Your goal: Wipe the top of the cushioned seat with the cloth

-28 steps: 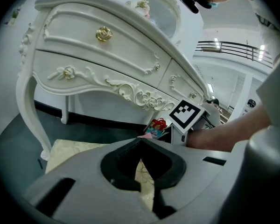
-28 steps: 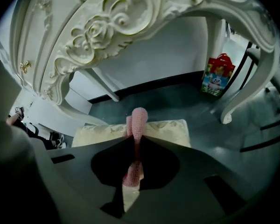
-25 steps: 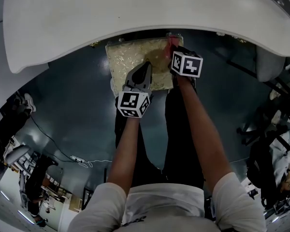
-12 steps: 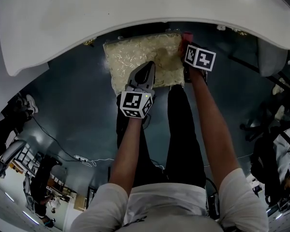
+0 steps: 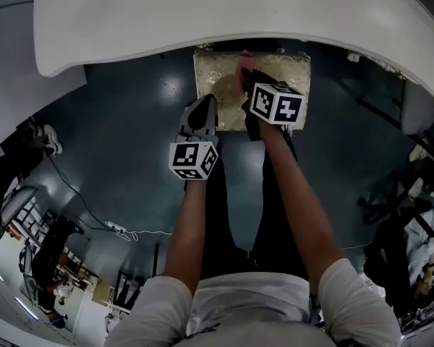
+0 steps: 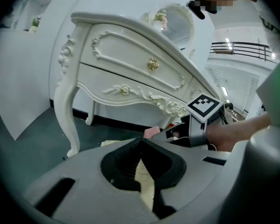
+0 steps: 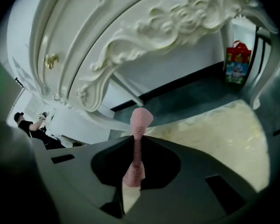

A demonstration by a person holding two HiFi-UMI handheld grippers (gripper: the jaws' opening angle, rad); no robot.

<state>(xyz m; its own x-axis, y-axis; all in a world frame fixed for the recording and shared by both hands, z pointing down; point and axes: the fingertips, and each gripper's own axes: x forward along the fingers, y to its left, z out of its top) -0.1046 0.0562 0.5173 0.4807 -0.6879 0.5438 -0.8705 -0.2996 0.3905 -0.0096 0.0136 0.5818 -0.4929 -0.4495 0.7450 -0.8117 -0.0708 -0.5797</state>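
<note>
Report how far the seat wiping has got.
Done: the pink cloth is clamped in the right gripper. In hand: that gripper holds it over the seat top, near the far edge. The left gripper is shut, empty, at the seat's near edge. Left: unclear how much; the seat shows no wiped patch.

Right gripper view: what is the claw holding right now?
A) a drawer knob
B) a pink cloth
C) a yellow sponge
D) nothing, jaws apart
B: the right claw has its jaws shut on a strip of pink cloth that sticks up between them, over the cream cushioned seat.
</note>
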